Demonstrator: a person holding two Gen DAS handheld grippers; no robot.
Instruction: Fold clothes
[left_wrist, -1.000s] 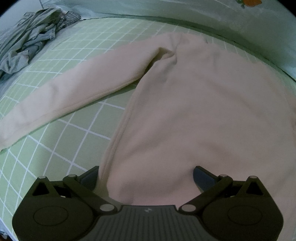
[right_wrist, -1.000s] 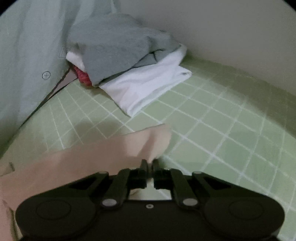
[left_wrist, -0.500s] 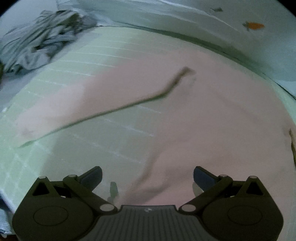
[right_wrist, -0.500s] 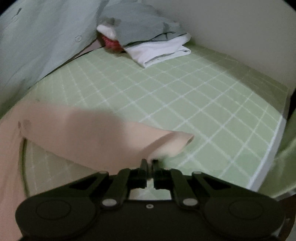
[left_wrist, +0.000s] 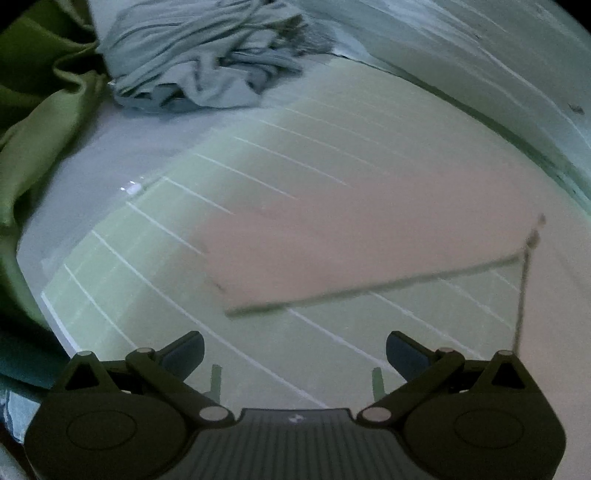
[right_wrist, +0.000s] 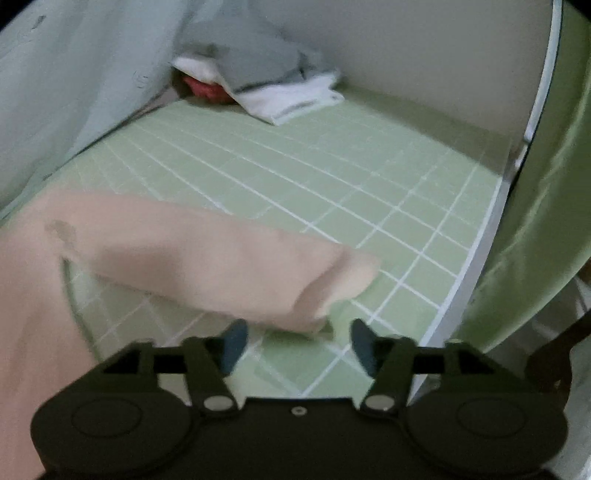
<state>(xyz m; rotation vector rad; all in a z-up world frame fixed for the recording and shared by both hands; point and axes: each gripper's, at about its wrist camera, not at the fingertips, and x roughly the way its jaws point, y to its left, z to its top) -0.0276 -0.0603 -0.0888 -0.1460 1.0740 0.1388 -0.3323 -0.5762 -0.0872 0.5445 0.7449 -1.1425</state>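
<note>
Pink sweater (right_wrist: 155, 258) sleeve lies at eleven o'clock of my right claw (right_wrist: 295, 343), just opened wide, empty. My left claw (left_wrist: 295, 354) gapes wide over the green checked sheet (left_wrist: 332, 350).

Sweater on the bed
The sweater (right_wrist: 177, 258) lies on the bedsheet (right_wrist: 332, 177); folded clothes (right_wrist: 280, 92) sit behind it, against the wall (right_wrist: 424, 55).

Two matte-black grippers, left (left_wrist: 294, 356) w/ ribbed grey centre plate & small white logo, right (right_wrist: 295, 341) w/ plain black plate & centre screw, both w/ silver pivot pins, dark-blue pads (right_wrist: 233, 341).
</note>
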